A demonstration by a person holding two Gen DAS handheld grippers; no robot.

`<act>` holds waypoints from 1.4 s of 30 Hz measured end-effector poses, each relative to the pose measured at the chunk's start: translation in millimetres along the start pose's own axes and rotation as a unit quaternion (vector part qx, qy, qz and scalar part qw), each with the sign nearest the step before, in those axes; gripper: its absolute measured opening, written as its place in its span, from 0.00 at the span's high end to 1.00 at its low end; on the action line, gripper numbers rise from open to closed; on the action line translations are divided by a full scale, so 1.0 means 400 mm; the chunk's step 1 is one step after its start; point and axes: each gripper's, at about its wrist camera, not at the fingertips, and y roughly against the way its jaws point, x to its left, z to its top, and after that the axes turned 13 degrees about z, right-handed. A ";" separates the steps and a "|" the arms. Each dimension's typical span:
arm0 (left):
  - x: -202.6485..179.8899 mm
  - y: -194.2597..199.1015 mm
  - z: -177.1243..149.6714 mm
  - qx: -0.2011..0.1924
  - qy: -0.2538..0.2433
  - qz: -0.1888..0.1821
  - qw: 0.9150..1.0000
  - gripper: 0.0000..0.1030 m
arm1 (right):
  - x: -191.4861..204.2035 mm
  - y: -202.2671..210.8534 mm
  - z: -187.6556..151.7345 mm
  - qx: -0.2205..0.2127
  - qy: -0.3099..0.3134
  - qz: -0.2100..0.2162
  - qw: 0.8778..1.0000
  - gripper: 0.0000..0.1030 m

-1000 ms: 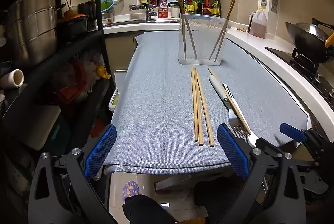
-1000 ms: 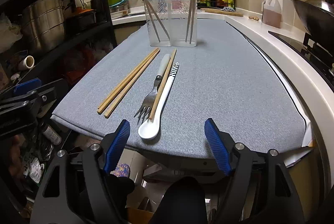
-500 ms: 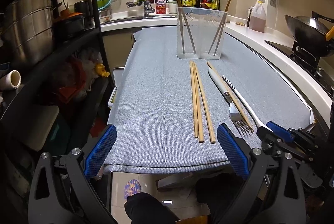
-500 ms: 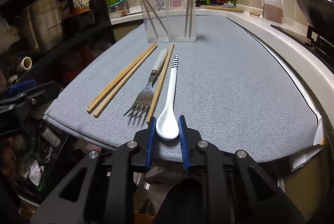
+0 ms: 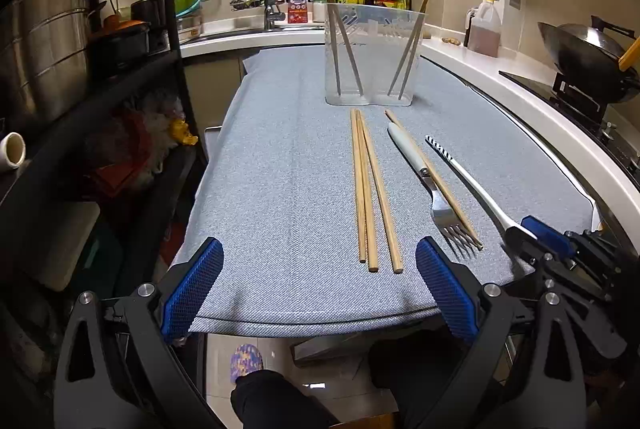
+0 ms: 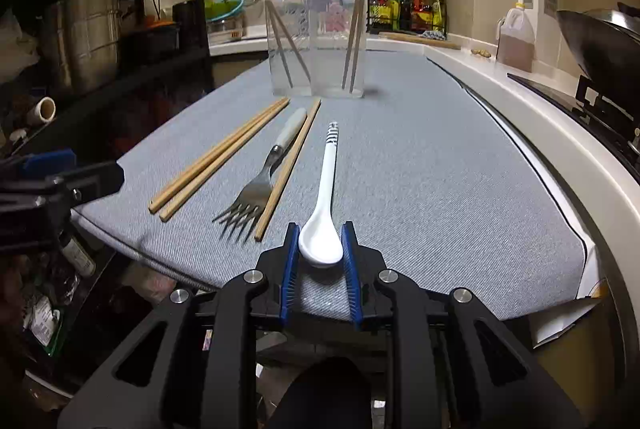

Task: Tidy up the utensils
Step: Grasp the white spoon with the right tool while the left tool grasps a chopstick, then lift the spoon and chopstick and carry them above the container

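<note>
Right gripper (image 6: 320, 245) clamps the white ceramic spoon's (image 6: 325, 205) bowl at the grey mat's (image 6: 440, 189) near edge; left gripper (image 5: 320, 293) hangs open, empty. Step: pickup. Next: lift, carry to the clear plastic 2-compartment holder (image 6: 318, 45).

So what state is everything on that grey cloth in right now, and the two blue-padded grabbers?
White ceramic spoon: bowl clamped, handle out over the cloth.
Right gripper: shut on the spoon.
Left gripper: open, empty.
Metal fork with white handle: lying flat, one chopstick alongside.
Loose wooden chopsticks: lying flat.
Clear plastic holder: upright, two chopstick pairs leaning inside.
</note>
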 end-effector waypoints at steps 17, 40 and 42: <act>-0.019 -0.072 -0.028 -0.005 -0.026 -0.020 0.999 0.49 | -0.040 -0.017 0.001 0.004 -0.025 0.002 1.000 0.79; -0.016 -0.042 0.008 -0.057 -0.025 -0.083 0.995 0.95 | -0.040 0.005 0.023 -0.019 -0.006 0.001 1.000 0.79; -0.006 -0.010 0.033 -0.078 -0.023 -0.087 0.993 0.95 | -0.039 0.024 0.038 -0.032 -0.002 -0.001 0.999 0.79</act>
